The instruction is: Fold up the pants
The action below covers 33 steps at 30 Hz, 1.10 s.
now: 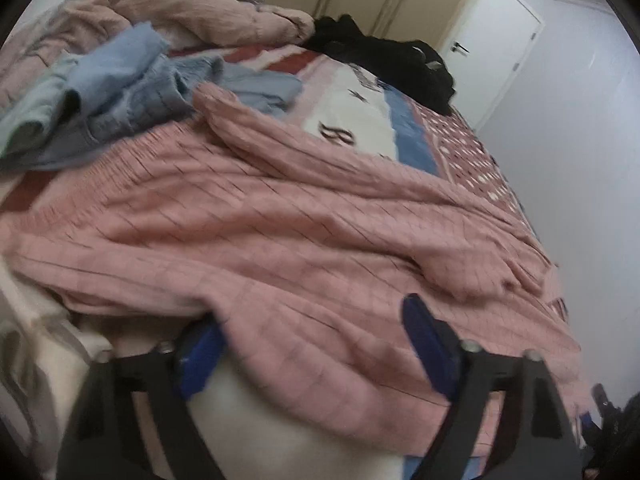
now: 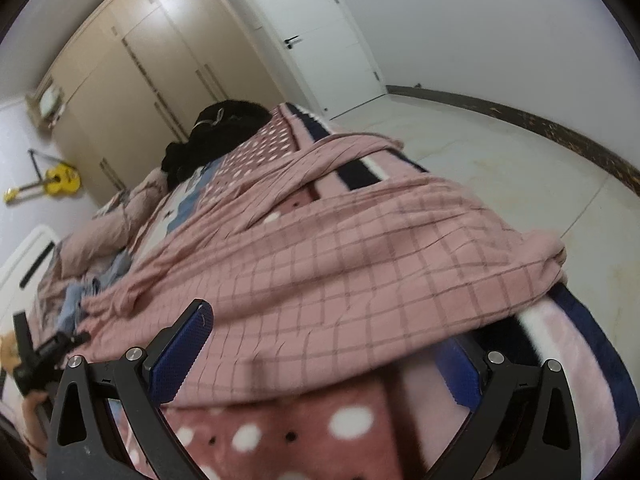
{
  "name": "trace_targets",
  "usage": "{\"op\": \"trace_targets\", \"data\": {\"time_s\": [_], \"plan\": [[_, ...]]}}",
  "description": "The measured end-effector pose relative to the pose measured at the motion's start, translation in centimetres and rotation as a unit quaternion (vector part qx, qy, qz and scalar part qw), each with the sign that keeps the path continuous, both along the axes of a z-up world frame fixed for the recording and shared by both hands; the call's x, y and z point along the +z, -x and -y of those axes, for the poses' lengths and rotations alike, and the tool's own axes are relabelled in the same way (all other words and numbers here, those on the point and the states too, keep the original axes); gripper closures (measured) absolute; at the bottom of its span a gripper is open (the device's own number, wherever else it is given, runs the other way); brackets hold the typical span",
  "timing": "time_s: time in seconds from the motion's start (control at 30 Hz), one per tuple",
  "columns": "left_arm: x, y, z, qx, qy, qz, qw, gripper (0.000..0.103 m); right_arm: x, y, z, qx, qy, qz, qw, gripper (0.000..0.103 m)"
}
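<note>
Pink checked pants (image 1: 280,232) lie spread and wrinkled on the bed; they also show in the right wrist view (image 2: 340,264). My left gripper (image 1: 316,344) is open, its blue-padded fingers (image 1: 428,344) straddling the near edge of the pants, the left pad partly under the cloth. My right gripper (image 2: 324,352) is open at the other near edge of the pants, its left pad (image 2: 180,356) above the cloth and its right pad partly covered by it. The left gripper (image 2: 48,352) shows at the left edge of the right wrist view.
A patterned blanket (image 2: 320,432) covers the bed. Blue and grey clothes (image 1: 120,92) and a pink quilt (image 1: 208,12) lie at the far left, a black garment (image 1: 392,56) at the far end. Wardrobe (image 2: 132,68), door (image 2: 320,32) and floor (image 2: 500,168) lie beyond.
</note>
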State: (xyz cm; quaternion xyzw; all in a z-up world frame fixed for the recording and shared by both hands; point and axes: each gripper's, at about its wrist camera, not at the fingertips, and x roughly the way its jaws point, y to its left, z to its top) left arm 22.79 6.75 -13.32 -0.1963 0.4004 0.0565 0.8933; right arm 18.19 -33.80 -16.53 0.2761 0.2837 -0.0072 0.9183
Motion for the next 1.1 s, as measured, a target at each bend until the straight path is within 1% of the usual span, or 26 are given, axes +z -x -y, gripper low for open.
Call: {"op": "trace_targets", "data": {"time_s": [0.03,0.07,0.1,0.17,0.2,0.27,0.3,0.33,0.37,0.4,0.43,0.5,0.53,0.57,0.67,0.77,0.83,0.9,0.93,0.97,1.0,1.03,1.07,1.1], "plan": [[0.2,-0.2,-0.3,0.005,-0.012,0.0,0.9999,0.026,0.1,-0.1,0.4,-0.006,-0.004,0.001,1.0,0.004],[0.3,-0.5,-0.8,0.009,-0.022,-0.001,0.9997,0.029,0.2,-0.1,0.8,-0.012,-0.006,0.001,1.0,0.007],[0.5,-0.7,-1.3,0.014,-0.028,-0.002,0.9995,0.037,0.2,-0.1,1.1,-0.018,-0.007,0.001,1.0,0.009],[0.8,-0.9,-2.6,0.026,-0.031,-0.003,0.9992,0.047,0.2,-0.2,1.8,-0.03,-0.011,-0.002,0.999,0.02],[1.0,-0.8,-3.2,0.033,-0.03,-0.001,0.999,0.048,0.3,-0.3,2.1,-0.033,-0.011,-0.005,0.999,0.023],[1.6,-0.5,-4.5,0.056,-0.039,0.008,0.9976,0.05,0.3,-0.5,2.7,-0.04,-0.002,-0.013,0.999,0.041],[1.9,-0.3,-5.0,0.064,-0.045,0.01,0.9969,0.06,0.3,-0.6,2.9,-0.046,0.003,-0.019,0.999,0.046],[2.0,-0.3,-5.3,0.066,-0.05,0.009,0.9965,0.068,0.3,-0.6,3.1,-0.049,0.005,-0.024,0.999,0.059],[2.2,-0.3,-5.7,0.062,-0.053,0.007,0.9967,0.082,0.2,-0.7,3.3,-0.052,0.009,-0.032,0.998,0.072],[2.3,-0.2,-5.8,0.056,-0.052,0.006,0.997,0.086,0.2,-0.9,3.5,-0.053,0.013,-0.039,0.998,0.078],[2.5,-0.1,-5.9,0.049,-0.053,0.006,0.9973,0.087,0.1,-0.9,3.7,-0.052,0.015,-0.041,0.998,0.084],[2.6,0.3,-5.9,0.041,-0.061,0.005,0.9973,0.093,0.0,-0.8,3.8,-0.047,0.017,-0.043,0.998,0.087],[2.7,0.4,-6.0,0.04,-0.06,0.006,0.9974,0.094,0.0,-0.7,3.8,-0.043,0.019,-0.044,0.998,0.091],[2.8,0.7,-6.1,0.039,-0.059,0.01,0.9975,0.098,0.0,-0.7,3.8,-0.042,0.021,-0.044,0.998,0.094],[3.4,1.2,-6.2,0.036,-0.06,0.019,0.9974,0.102,0.3,0.0,3.8,-0.038,0.027,-0.036,0.998,0.097],[4.5,2.2,-6.2,0.037,-0.073,0.033,0.9961,0.103,1.1,0.6,3.7,-0.033,0.04,-0.021,0.998,0.097],[4.9,2.6,-6.2,0.03,-0.07,0.036,0.9964,0.103,1.7,1.0,3.6,-0.031,0.048,-0.016,0.998,0.097],[4.8,2.6,-6.2,0.014,-0.06,0.019,0.9979,0.102,2.0,1.2,3.4,-0.027,0.053,-0.015,0.998,0.097],[4.5,2.5,-6.1,0.007,-0.048,0.008,0.9988,0.102,2.0,1.1,3.3,-0.025,0.054,-0.017,0.998,0.097],[4.1,2.5,-6.0,0.0,-0.031,0.001,0.9995,0.097,1.9,0.9,3.2,-0.02,0.057,-0.022,0.998,0.097],[3.8,2.5,-5.9,-0.004,-0.022,-0.004,0.9997,0.081,1.8,0.7,3.1,-0.014,0.061,-0.029,0.998,0.097],[3.6,2.6,-5.8,-0.008,-0.015,-0.005,0.9998,0.068,1.7,0.6,3.0,-0.009,0.062,-0.034,0.997,0.095],[3.4,2.8,-5.5,-0.014,-0.011,-0.004,0.9998,0.047,1.6,0.6,3.0,-0.005,0.061,-0.037,0.997,0.094],[3.3,2.9,-5.1,-0.021,-0.01,-0.004,0.9997,0.043,1.6,0.7,3.0,-0.001,0.059,-0.038,0.998,0.094]]}}
